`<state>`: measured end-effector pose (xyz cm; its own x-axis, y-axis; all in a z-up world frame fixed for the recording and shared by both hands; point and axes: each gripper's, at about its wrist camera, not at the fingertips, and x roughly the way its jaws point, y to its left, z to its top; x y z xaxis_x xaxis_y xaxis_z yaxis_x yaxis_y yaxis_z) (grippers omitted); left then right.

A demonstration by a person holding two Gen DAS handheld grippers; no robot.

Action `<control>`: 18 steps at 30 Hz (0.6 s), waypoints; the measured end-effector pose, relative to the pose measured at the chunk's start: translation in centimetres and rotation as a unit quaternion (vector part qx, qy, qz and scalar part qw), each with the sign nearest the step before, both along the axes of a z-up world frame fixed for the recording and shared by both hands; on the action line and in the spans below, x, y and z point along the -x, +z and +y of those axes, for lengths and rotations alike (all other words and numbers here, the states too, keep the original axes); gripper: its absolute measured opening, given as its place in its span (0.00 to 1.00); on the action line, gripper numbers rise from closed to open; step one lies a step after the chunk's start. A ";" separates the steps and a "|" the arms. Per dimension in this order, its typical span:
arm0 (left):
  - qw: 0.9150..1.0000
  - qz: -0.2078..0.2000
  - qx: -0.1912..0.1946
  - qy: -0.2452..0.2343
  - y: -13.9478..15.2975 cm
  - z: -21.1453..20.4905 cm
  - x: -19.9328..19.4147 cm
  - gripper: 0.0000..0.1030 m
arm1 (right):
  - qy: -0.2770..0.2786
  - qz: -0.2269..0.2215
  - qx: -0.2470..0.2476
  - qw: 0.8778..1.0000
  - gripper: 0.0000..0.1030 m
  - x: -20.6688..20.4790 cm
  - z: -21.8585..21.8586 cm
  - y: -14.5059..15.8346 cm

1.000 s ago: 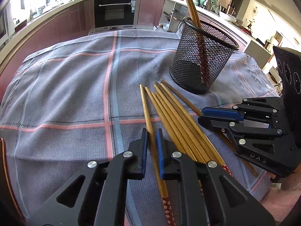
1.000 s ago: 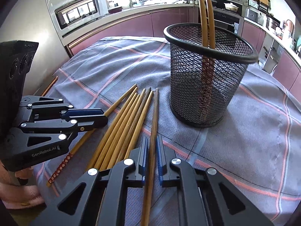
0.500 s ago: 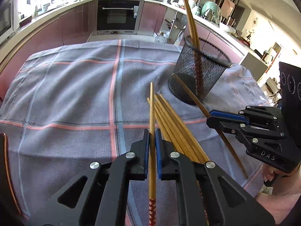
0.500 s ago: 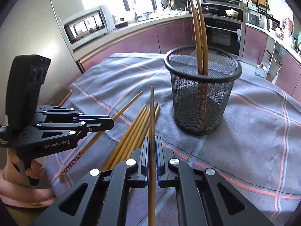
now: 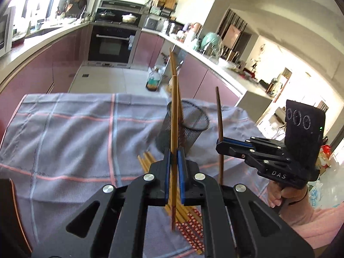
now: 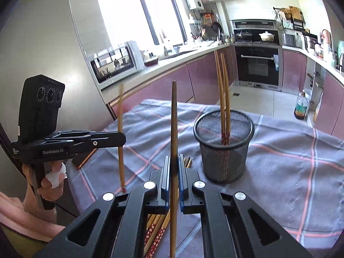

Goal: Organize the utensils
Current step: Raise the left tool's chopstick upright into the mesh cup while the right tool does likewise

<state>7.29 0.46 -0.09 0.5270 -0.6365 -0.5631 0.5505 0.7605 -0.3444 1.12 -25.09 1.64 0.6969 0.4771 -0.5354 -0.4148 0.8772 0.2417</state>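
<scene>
My left gripper is shut on a wooden chopstick and holds it upright above the table. My right gripper is shut on another chopstick, also upright. Each gripper shows in the other's view: the right one and the left one. A black mesh cup stands on the cloth with two chopsticks in it; it also shows in the left wrist view. Several loose chopsticks lie in a bundle on the cloth below both grippers.
A grey checked cloth covers the table. Kitchen counters, an oven and a microwave stand behind it. A bottle stands on the floor beyond the table's far edge.
Both grippers have risen from the table, each lifting its chopstick from lying flat to upright. The bundle and the cup have stayed in place.
</scene>
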 end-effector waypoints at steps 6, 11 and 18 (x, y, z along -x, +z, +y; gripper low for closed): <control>0.999 -0.024 0.024 -0.004 2.4 -0.1 -0.2 0.07 | -0.014 -0.033 -0.010 0.999 0.05 -0.2 -1.3 2.0; 0.999 -0.042 0.034 -0.003 4.2 -0.4 -0.8 0.07 | -0.024 -0.054 -0.010 0.998 0.05 -0.5 -2.2 3.3; 0.997 -0.065 0.034 0.000 6.8 -1.7 -1.9 0.07 | -0.028 -0.078 -0.004 0.997 0.05 -1.0 -2.8 5.5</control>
<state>9.18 -1.22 6.72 0.5933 -0.6706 -0.4453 0.5939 0.7381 -0.3202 2.14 -27.91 7.10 0.7973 0.4391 -0.4141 -0.3986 0.8983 0.1851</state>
